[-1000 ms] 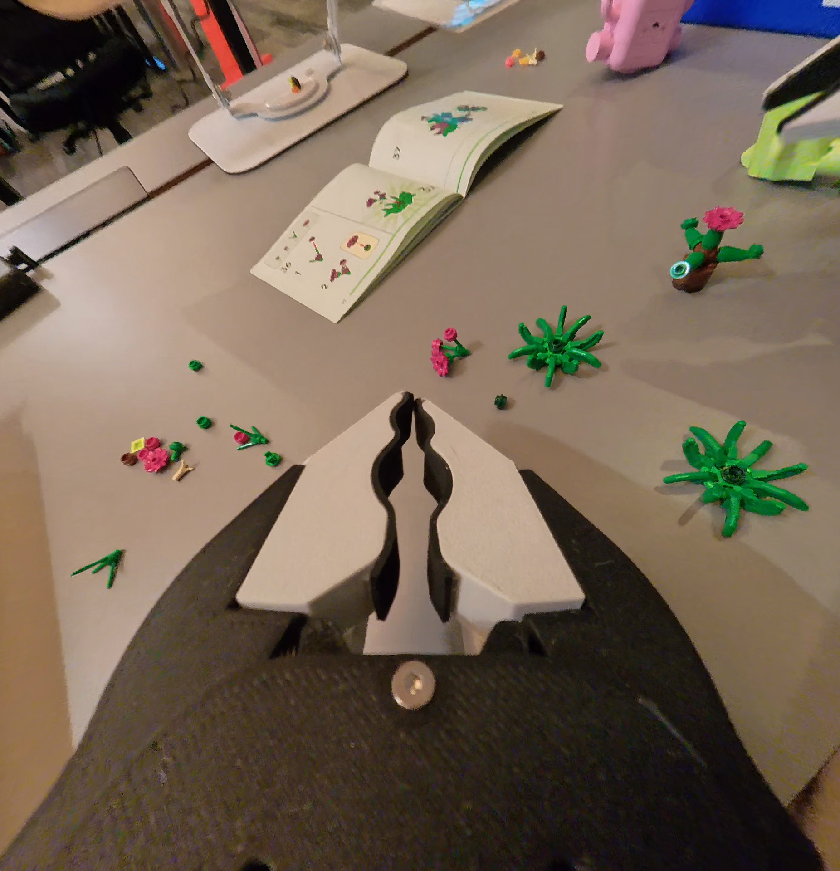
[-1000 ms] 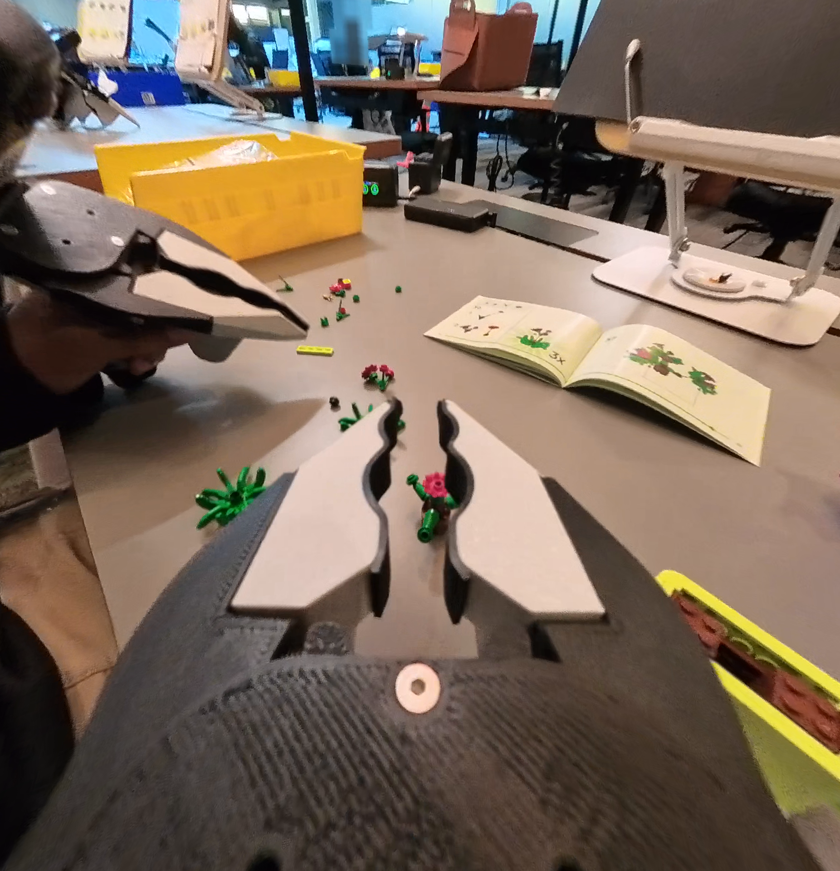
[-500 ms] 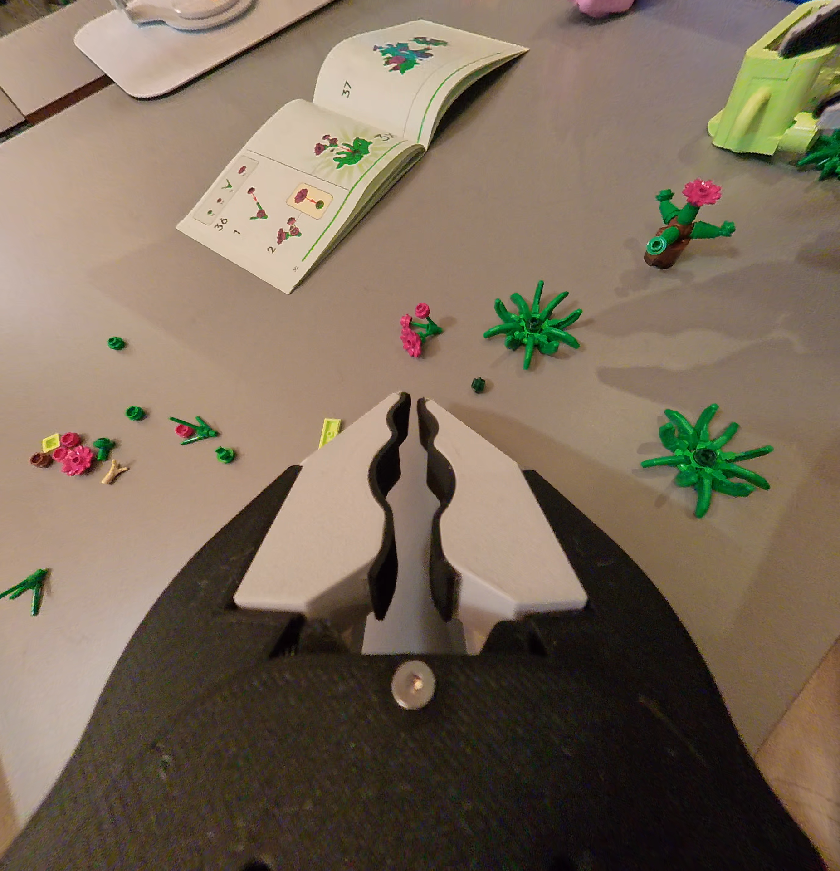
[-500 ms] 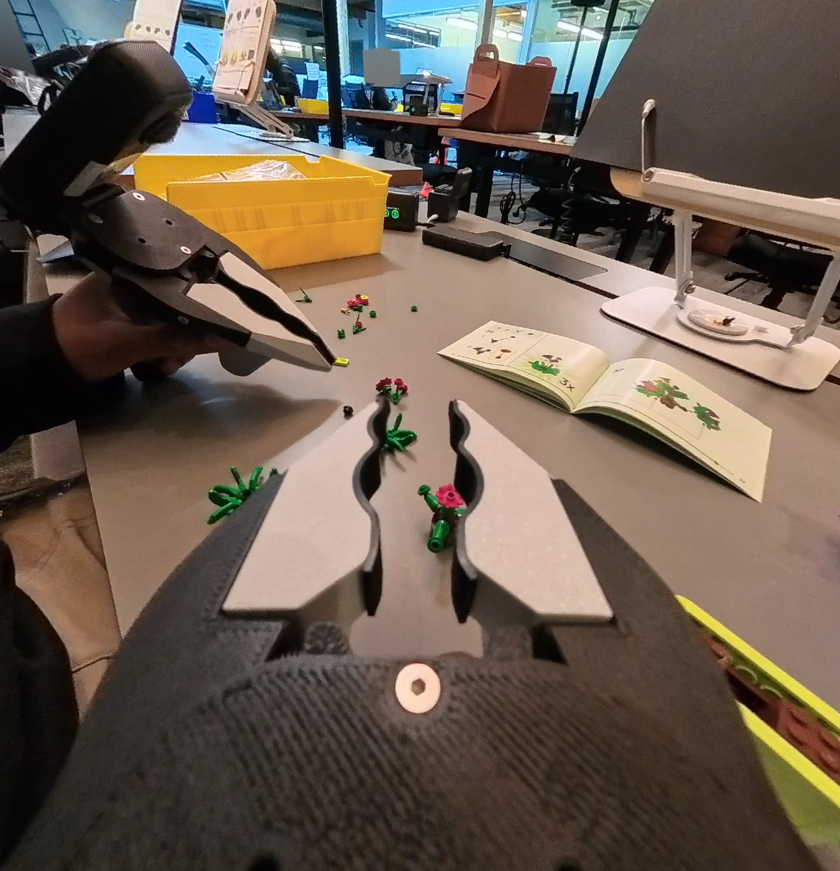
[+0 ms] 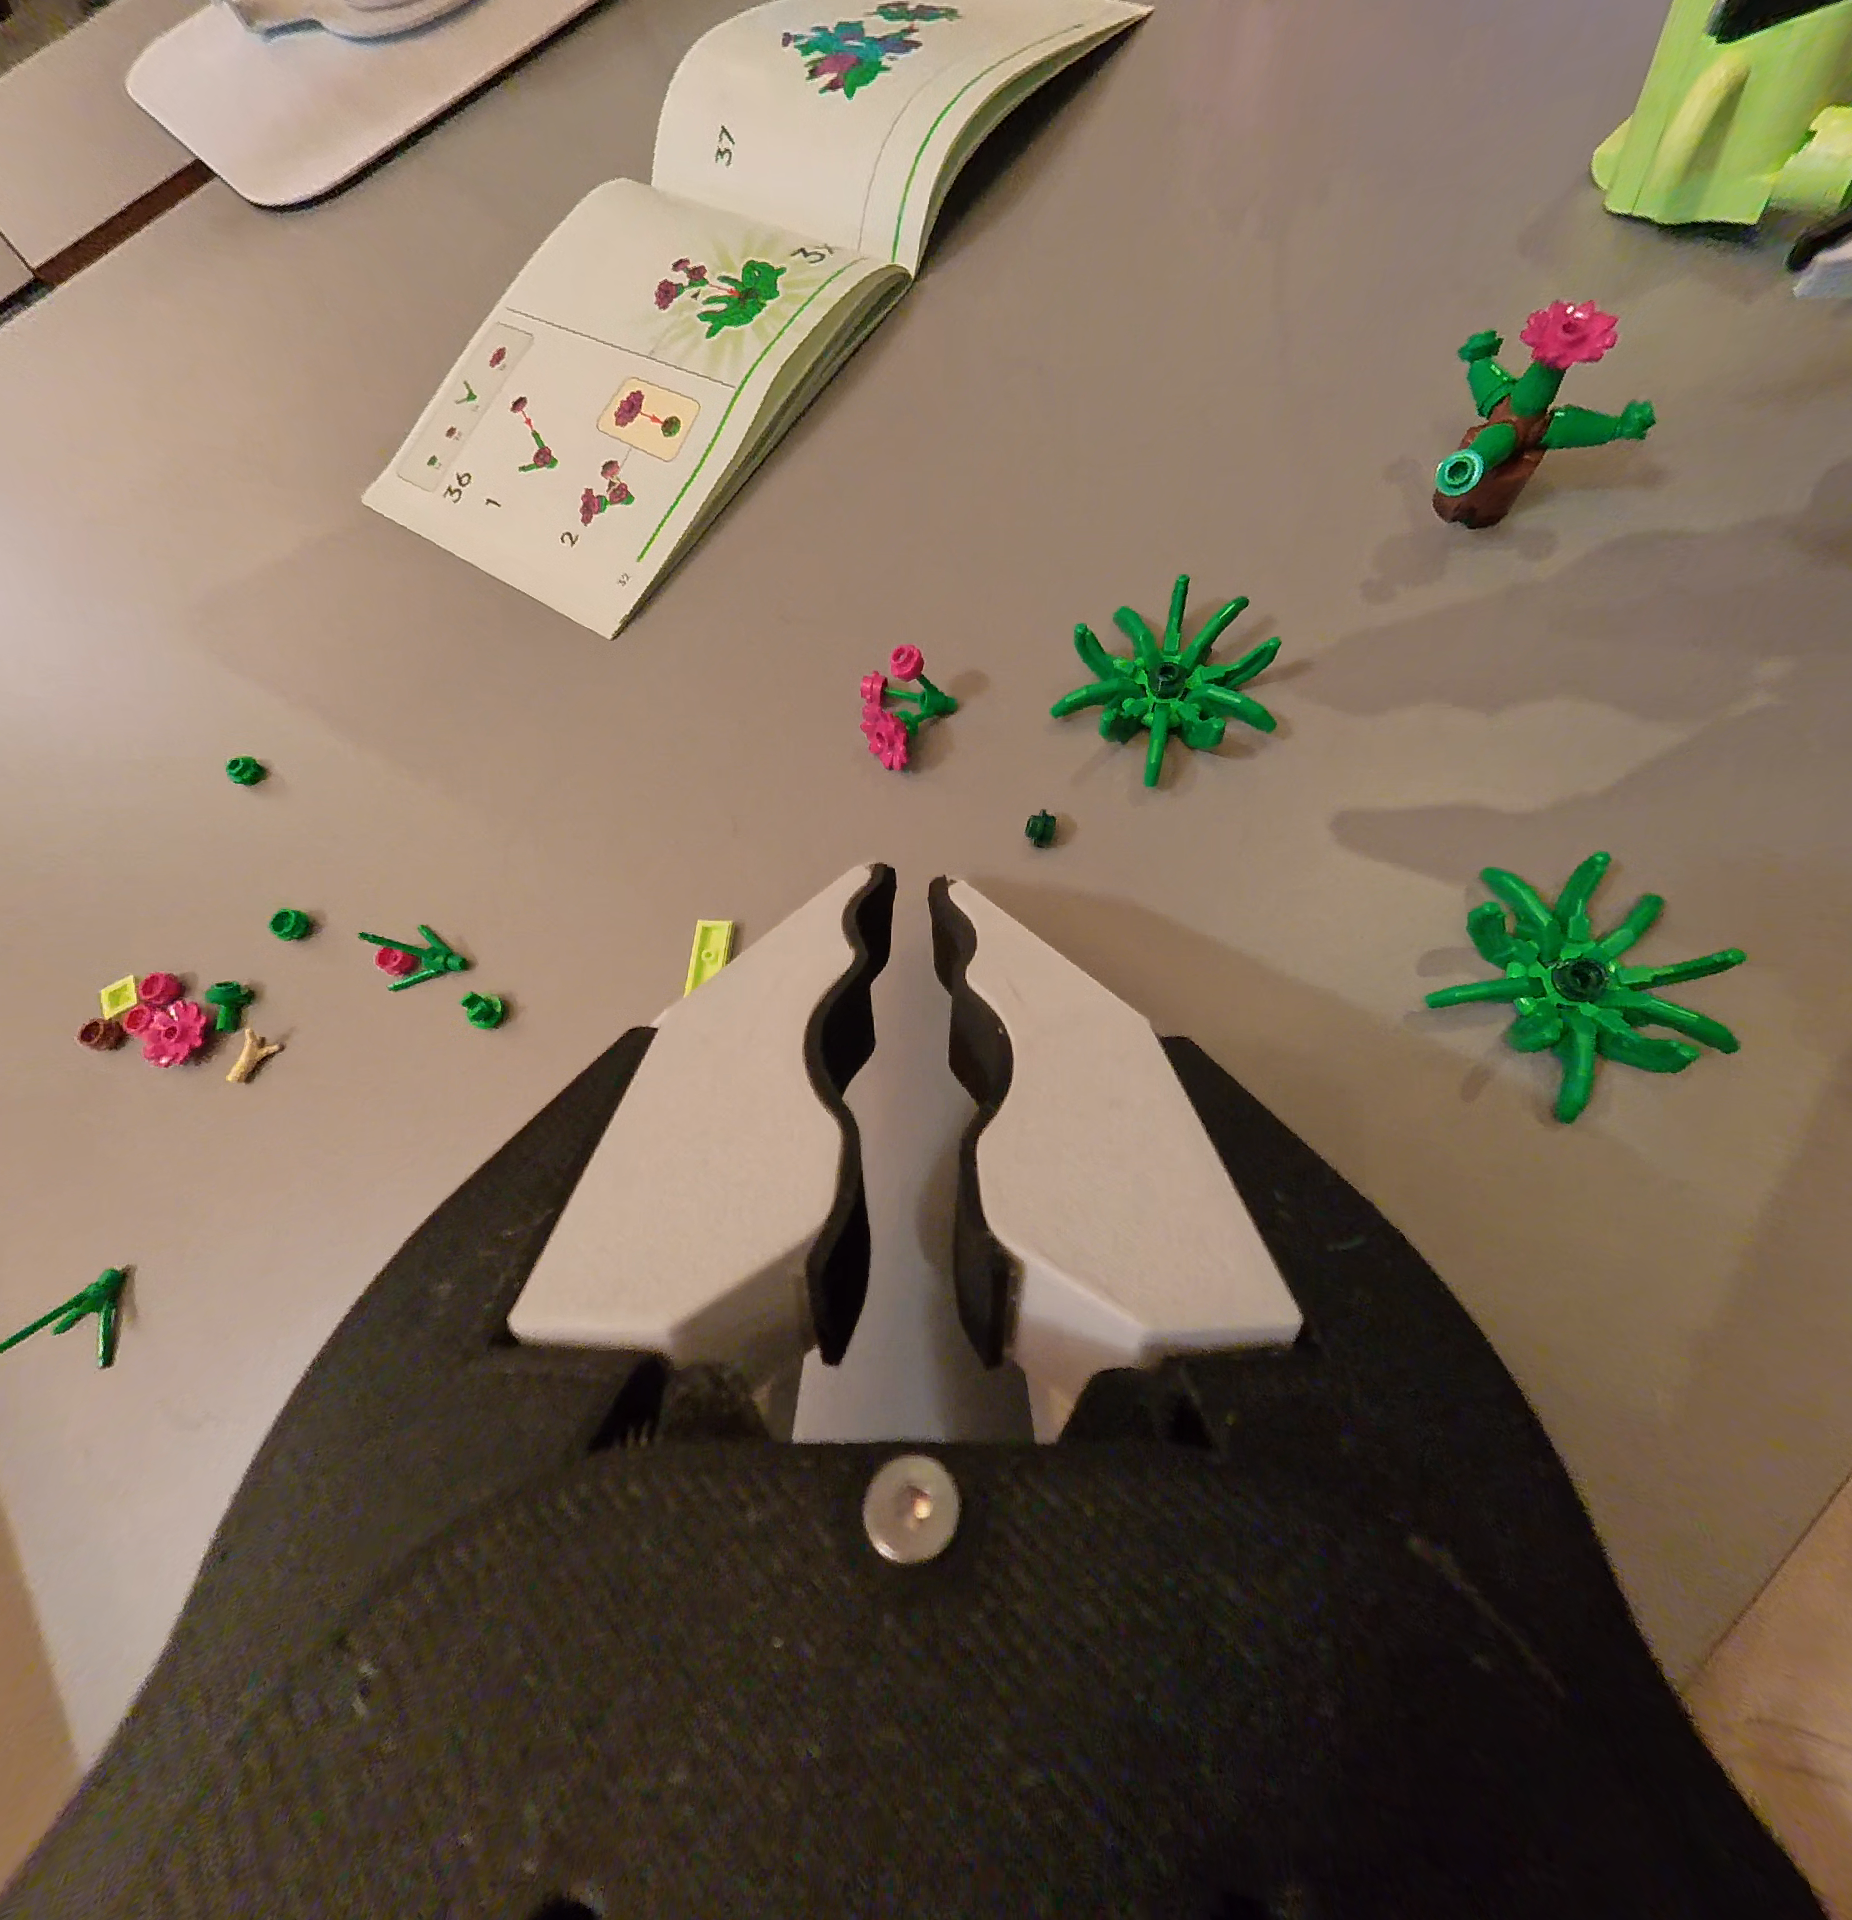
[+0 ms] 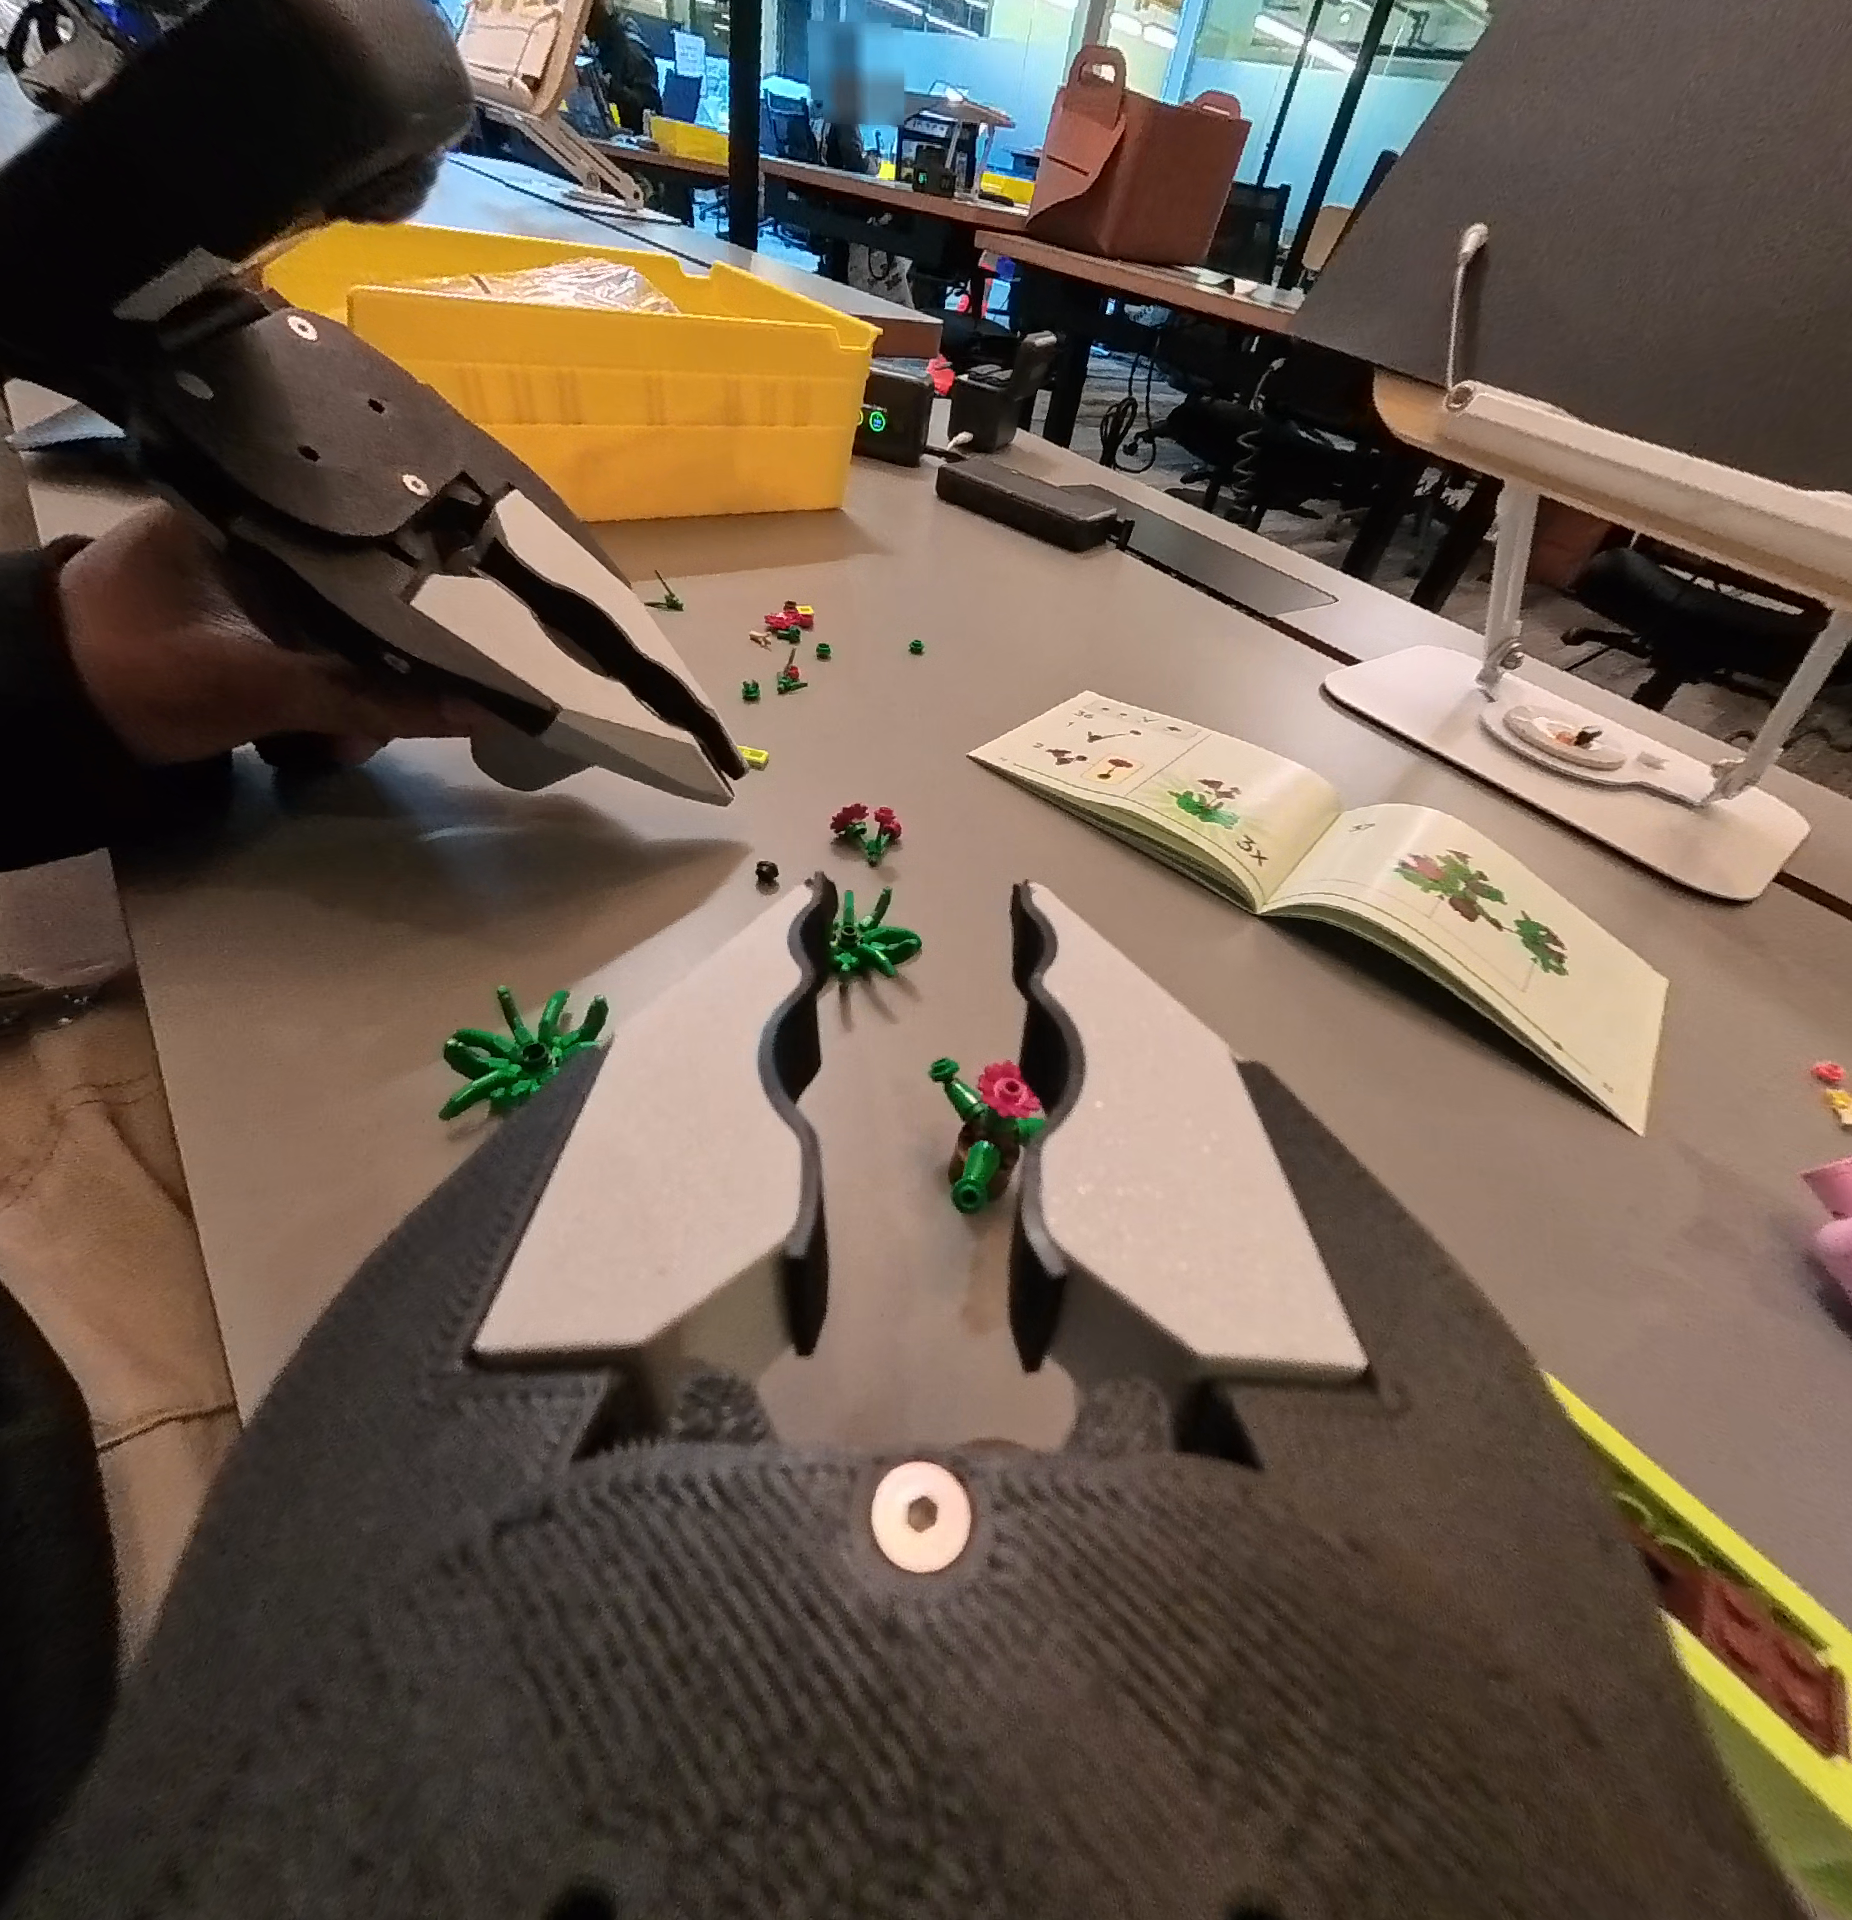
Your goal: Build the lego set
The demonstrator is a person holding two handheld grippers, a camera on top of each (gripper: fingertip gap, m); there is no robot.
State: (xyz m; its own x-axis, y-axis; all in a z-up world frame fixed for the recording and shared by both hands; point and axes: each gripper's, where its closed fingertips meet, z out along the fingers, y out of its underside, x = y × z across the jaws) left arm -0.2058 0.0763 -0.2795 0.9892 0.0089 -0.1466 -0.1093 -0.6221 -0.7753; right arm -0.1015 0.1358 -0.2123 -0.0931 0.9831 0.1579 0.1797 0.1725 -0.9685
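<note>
My left gripper [image 5: 909, 883] is shut and empty, hovering low over the grey table; it also shows in the right wrist view [image 6: 730, 774]. Just left of its tip lies a lime plate [image 5: 709, 951], and ahead are a dark green stud [image 5: 1041, 828], a pink flower cluster [image 5: 896, 707] and a green leafy plant [image 5: 1166, 691]. A second leafy plant [image 5: 1582, 987] lies to the right. My right gripper [image 6: 922, 899] is open and empty. A brown-based green stem with a pink flower [image 6: 989, 1127] lies on the table between its fingers, near the right one; it also shows in the left wrist view [image 5: 1524, 416].
An open instruction booklet [image 5: 756, 312] lies at the back. Several small loose pieces [image 5: 163, 1023] are scattered at the left. A lime green build [image 5: 1732, 125] stands far right. A yellow bin [image 6: 610, 405], a lamp base [image 6: 1566, 769] and a pink object [image 6: 1847, 1236] ring the work area. Tip to tip, the grippers are about 15 cm apart. Between my left fingertips and the lime plate [image 5: 709, 951] there is roughly 5 cm. Between my left fingertips and the green leafy plant [image 5: 1166, 691] there is roughly 6 cm.
My left gripper has moved forward and tilted down over the table, still shut. My right gripper has opened wider, and the flowered stem now sits lower between its fingers.
</note>
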